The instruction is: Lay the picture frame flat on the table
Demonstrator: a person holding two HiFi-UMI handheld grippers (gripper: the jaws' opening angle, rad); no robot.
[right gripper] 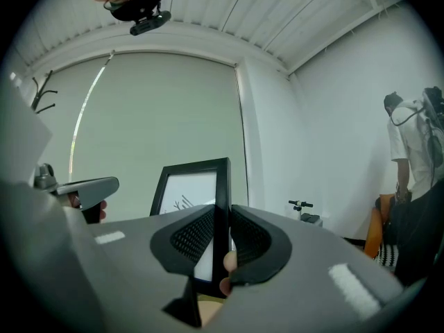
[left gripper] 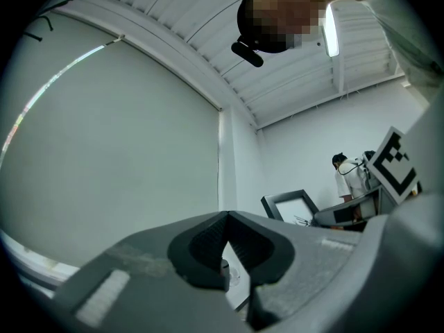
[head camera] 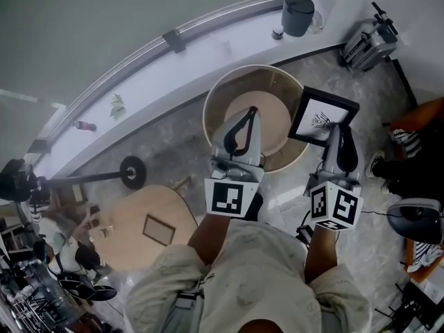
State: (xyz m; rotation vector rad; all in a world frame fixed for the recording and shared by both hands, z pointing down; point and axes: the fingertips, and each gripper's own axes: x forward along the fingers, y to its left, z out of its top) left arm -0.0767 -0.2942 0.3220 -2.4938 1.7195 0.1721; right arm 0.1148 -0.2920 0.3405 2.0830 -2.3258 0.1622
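A black picture frame (head camera: 322, 115) with a white sheet and a small dark drawing stands upright on its edge in the air, over the right rim of the round wooden table (head camera: 216, 101). My right gripper (head camera: 335, 129) is shut on the frame's side bar; in the right gripper view the black bar (right gripper: 221, 186) runs straight up between the pads. My left gripper (head camera: 248, 113) hovers over the table's middle, shut and empty, with its pads (left gripper: 208, 245) meeting at the tip. In the left gripper view the frame (left gripper: 291, 205) is off to the right.
A dark grey lidded container (head camera: 298, 14) sits on the white curved ledge at the back. A folded metal device (head camera: 368, 41) lies on the floor at the far right. A second wooden table (head camera: 149, 220) is at the lower left. A person in white (right gripper: 409, 151) stands at the right.
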